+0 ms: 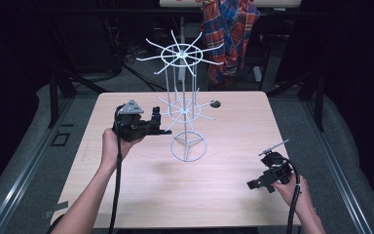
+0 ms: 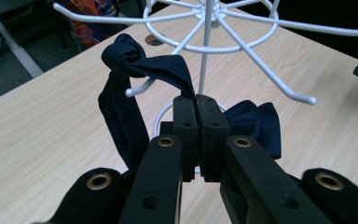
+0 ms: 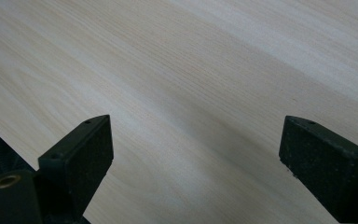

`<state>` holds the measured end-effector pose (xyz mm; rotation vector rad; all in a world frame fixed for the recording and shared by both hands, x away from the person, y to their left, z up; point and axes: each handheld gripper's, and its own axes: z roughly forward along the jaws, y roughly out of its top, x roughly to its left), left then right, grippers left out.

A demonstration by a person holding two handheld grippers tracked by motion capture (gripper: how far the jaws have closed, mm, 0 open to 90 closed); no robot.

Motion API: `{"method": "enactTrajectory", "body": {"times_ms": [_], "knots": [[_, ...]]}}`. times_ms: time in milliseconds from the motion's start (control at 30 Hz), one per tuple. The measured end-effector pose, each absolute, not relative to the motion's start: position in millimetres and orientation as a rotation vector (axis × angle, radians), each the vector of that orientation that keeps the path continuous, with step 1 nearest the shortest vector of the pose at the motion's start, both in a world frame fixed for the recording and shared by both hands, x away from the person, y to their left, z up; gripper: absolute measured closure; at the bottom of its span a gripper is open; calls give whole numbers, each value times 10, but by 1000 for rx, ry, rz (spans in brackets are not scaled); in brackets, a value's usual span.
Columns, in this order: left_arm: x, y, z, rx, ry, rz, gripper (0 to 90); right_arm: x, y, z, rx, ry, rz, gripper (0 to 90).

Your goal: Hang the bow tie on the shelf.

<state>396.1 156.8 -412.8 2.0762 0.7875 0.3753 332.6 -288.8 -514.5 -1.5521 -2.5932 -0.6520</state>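
A white wire rack (image 1: 181, 53) with two tiers of hooked arms stands on a ring base (image 1: 188, 147) in the middle of the wooden table (image 1: 224, 200). My left gripper (image 1: 164, 129) is held level at the rack's left by the lower tier. In the left gripper view this left gripper (image 2: 197, 100) is shut on a knotted dark navy cloth band (image 2: 158, 65). The band's loop hangs beside a curled hook tip (image 2: 134, 90); I cannot tell if it is on the hook. My right gripper (image 1: 258, 185) hovers low at the front right. The right gripper (image 3: 196, 135) is open over bare wood.
A round hole (image 1: 215, 103) sits in the tabletop behind the rack. A plaid cloth (image 1: 231, 29) hangs on a stand beyond the far edge. The rack's upper arms (image 2: 270, 23) spread over the left gripper. Dark floor and frame rails surround the table.
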Motion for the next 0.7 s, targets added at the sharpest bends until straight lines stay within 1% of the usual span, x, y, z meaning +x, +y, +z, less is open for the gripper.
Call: {"method": "enactTrajectory", "body": {"times_ms": [400, 700], "knots": [[3992, 1458, -4321, 2092, 767, 348, 877, 3319, -2881, -5141, -1563, -2586, -663, 93], [4020, 1454, -4380, 2090, 770, 339, 877, 3324, -2887, -5143, -1558, -2583, -668, 93]]}}
